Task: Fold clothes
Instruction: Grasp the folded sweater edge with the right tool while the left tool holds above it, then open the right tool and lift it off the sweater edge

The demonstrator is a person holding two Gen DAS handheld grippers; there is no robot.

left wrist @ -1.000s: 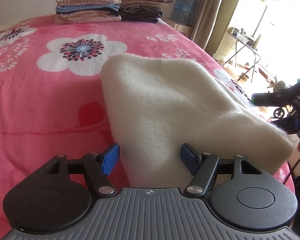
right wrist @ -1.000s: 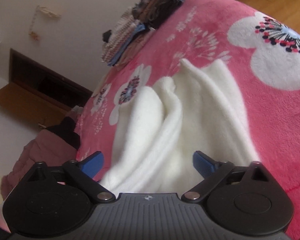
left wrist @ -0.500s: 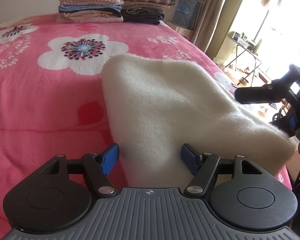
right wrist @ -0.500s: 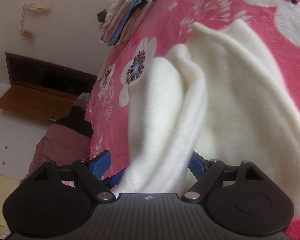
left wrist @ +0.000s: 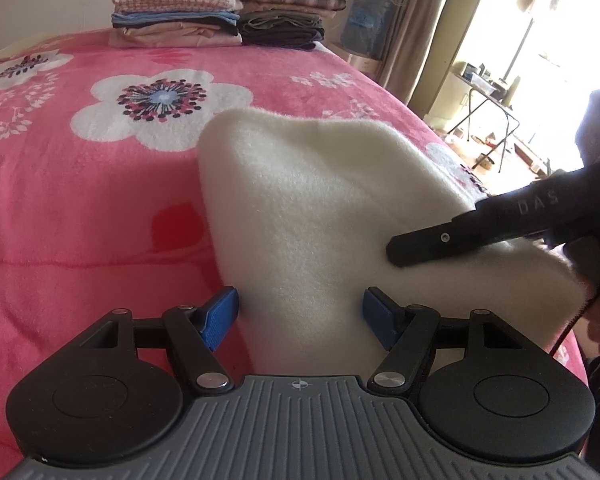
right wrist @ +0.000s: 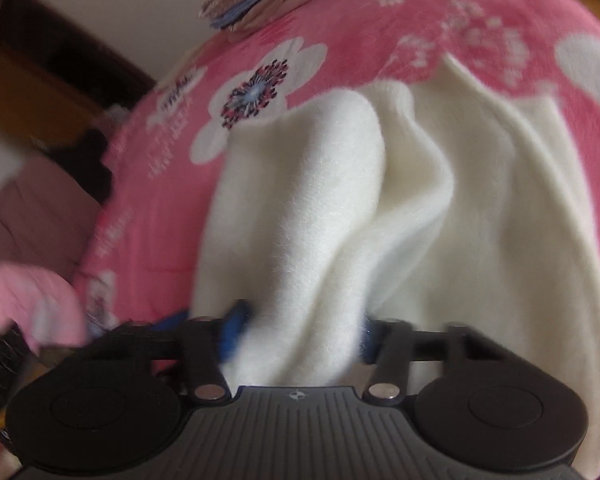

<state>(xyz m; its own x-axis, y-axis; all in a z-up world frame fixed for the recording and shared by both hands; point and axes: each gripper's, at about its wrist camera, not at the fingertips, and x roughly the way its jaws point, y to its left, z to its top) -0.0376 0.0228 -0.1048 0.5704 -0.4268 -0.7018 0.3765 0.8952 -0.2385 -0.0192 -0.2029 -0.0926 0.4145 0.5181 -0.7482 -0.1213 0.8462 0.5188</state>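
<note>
A white fleece garment (left wrist: pixel 320 208) lies bunched on the pink flowered bedspread (left wrist: pixel 80 220). My left gripper (left wrist: pixel 300 308) holds its near end, and the thick fold fills the whole gap between the blue pads. In the right wrist view the same garment (right wrist: pixel 320 208) rises in soft ridges to my right gripper (right wrist: pixel 300 328). Its jaws are closing, and both pads touch a raised fold between them. That view is blurred. In the left wrist view a black finger (left wrist: pixel 440 238) of the right gripper reaches in over the garment's right side.
Two stacks of folded clothes (left wrist: pixel 180 12) (left wrist: pixel 288 20) stand at the far end of the bed. The bed's right edge drops toward a bright window and a folding table (left wrist: pixel 488 92). A pink sleeve (right wrist: pixel 24 300) shows at the lower left of the right wrist view.
The right gripper has swung in from the right onto the garment, rolled, and narrowed its jaws around a fold. The left gripper has kept still with its end of the garment.
</note>
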